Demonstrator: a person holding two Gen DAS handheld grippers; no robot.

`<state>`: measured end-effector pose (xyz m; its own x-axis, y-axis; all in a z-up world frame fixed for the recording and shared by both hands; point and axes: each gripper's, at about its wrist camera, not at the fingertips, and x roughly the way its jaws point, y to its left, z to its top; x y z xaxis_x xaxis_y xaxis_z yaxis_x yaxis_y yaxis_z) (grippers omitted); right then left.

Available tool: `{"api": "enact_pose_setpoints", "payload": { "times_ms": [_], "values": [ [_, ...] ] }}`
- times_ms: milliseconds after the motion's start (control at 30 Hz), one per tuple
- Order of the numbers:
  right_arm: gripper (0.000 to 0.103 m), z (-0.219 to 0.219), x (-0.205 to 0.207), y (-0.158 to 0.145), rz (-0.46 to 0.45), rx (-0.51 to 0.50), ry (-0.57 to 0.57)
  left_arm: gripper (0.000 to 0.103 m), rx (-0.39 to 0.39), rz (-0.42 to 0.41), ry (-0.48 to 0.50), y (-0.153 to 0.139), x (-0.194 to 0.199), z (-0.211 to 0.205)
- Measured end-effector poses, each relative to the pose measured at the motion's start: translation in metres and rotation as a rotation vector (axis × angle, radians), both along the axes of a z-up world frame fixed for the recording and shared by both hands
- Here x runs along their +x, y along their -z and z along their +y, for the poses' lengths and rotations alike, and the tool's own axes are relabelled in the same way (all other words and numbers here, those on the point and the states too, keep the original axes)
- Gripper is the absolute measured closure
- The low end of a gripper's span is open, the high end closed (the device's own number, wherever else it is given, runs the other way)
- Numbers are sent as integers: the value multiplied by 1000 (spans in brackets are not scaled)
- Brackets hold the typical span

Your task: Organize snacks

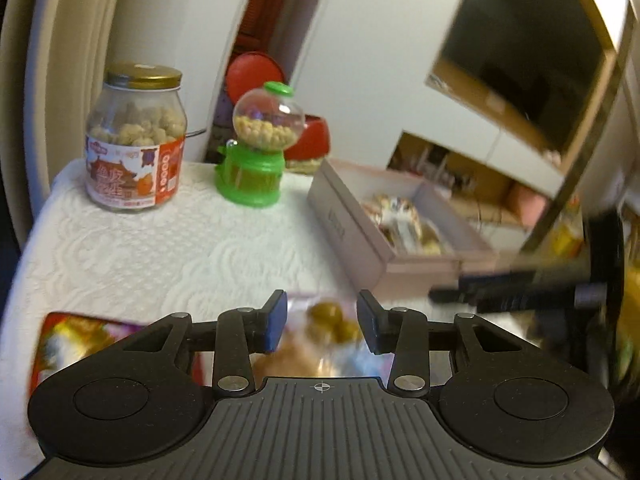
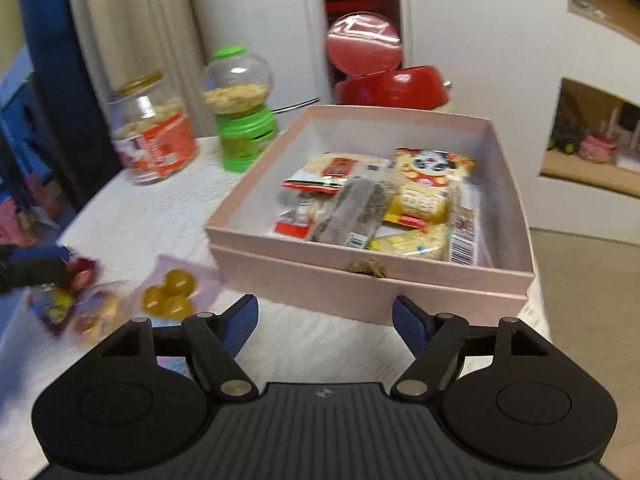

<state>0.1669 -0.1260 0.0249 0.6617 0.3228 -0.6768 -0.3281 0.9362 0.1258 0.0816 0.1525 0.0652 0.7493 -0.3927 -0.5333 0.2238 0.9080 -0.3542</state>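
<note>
A pink open box [image 2: 504,152] holds several snack packets [image 2: 420,196]; it also shows in the left wrist view [image 1: 352,232]. My left gripper [image 1: 322,326] is open just above a clear packet with olive-coloured balls [image 1: 330,320] on the white cloth, jaws either side of it. That packet also shows in the right wrist view [image 2: 168,294], with more loose packets [image 2: 76,300] beside it. My right gripper [image 2: 326,322] is open and empty just in front of the box's near wall. It shows as a dark blur in the left wrist view [image 1: 520,288].
A glass jar with a gold lid [image 1: 136,136] and a green candy dispenser [image 1: 260,144] stand at the back of the white-covered table [image 1: 168,248]. A red packet [image 1: 68,340] lies at the front left. Red round tins [image 2: 384,76] sit behind the box. The table edge is right of the box.
</note>
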Motion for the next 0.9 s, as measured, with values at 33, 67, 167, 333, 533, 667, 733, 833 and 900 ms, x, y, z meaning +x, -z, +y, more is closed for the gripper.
{"api": "enact_pose_setpoints", "payload": {
  "times_ms": [33,67,167,333,533,667,733,833,900],
  "values": [
    [28,2,1,2,9,-6,7,60,-10,9,-12,3,9,-2],
    [28,5,-1,3,24,9,-13,60,-10,20,-25,7,20,-5],
    [24,24,-15,6,70,68,-127,60,26,51,-39,23,50,-20],
    [20,72,-37,18,77,-13,-273,60,63,121,0,44,73,-37],
    [19,76,-51,23,45,-64,-306,61,82,153,45,40,40,-35],
    [23,49,-70,22,24,-102,-286,61,34,165,58,37,9,-24],
    [23,35,-75,24,29,-109,-265,61,-2,151,58,32,-8,-15],
    [22,13,-81,29,26,-135,-185,61,11,113,13,22,-29,-4],
    [15,-1,-83,32,20,-128,-139,61,60,98,-67,17,-42,6]
  ]
}}
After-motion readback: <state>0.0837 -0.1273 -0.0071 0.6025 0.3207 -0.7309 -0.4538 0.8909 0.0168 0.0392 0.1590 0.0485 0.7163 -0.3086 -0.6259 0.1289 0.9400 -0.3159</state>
